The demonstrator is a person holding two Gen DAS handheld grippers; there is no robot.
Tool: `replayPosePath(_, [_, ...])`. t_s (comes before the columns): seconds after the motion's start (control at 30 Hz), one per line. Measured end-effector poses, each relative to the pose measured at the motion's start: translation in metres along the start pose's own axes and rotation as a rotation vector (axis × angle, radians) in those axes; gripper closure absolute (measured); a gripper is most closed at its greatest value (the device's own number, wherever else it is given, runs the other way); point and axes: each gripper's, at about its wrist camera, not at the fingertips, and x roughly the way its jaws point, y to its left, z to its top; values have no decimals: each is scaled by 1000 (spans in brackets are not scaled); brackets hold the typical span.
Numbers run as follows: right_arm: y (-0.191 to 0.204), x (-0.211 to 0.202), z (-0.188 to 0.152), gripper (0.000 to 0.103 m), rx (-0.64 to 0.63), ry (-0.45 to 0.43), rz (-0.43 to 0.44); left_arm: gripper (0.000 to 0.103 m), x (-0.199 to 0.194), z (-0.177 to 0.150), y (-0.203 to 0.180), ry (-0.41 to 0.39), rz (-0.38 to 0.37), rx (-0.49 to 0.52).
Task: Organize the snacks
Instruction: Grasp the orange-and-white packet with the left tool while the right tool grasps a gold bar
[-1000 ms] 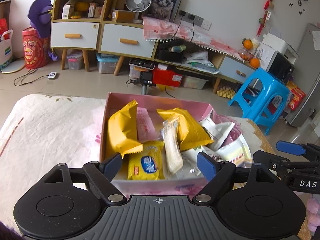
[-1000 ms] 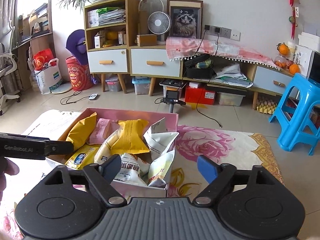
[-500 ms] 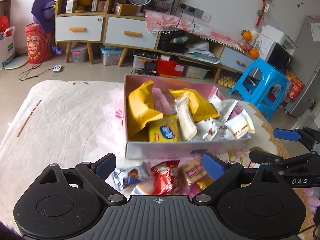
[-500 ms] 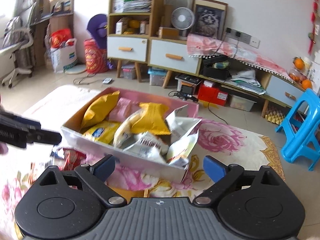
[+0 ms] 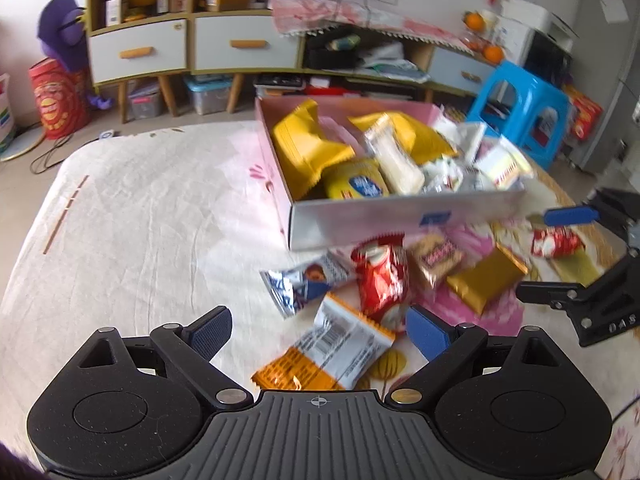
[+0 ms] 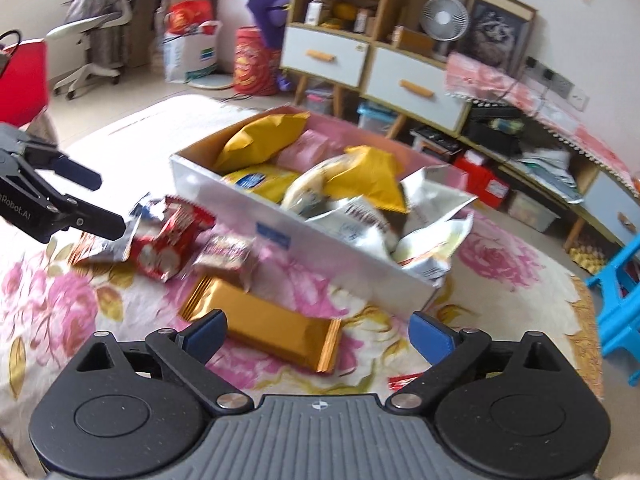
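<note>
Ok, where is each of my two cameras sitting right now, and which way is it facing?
Left wrist: on the left gripper, angled down at the orange-and-white packet; right gripper shows at right.
Right wrist: on the right gripper, angled down at the gold packet; left gripper shows at left.
Shared: snack box, red packet, both grippers open.

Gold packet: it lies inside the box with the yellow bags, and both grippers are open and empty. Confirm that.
Not quite. The gold packet lies outside the box, on the flowered cloth in front of it, as the right wrist view shows. The left gripper and right gripper are indeed open and empty.
</note>
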Motion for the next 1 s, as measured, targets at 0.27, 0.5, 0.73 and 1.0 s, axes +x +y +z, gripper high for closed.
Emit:
replayPosePath(0.27, [10,24,-6,14,-31,43,43,8,10,-16,2,43,-95,83])
replayPosePath(0.5, [11,33,-2,13,0,10,91,8,10,-19,1,28,-125,133])
replayPosePath(0.73, [21,39,0,21,-21,2,130,12,11,-16,2,28,-155,145])
replayPosePath(1.0, [29,31,2,48,-49,-8,183,46,8,-15,1,28,-156,151])
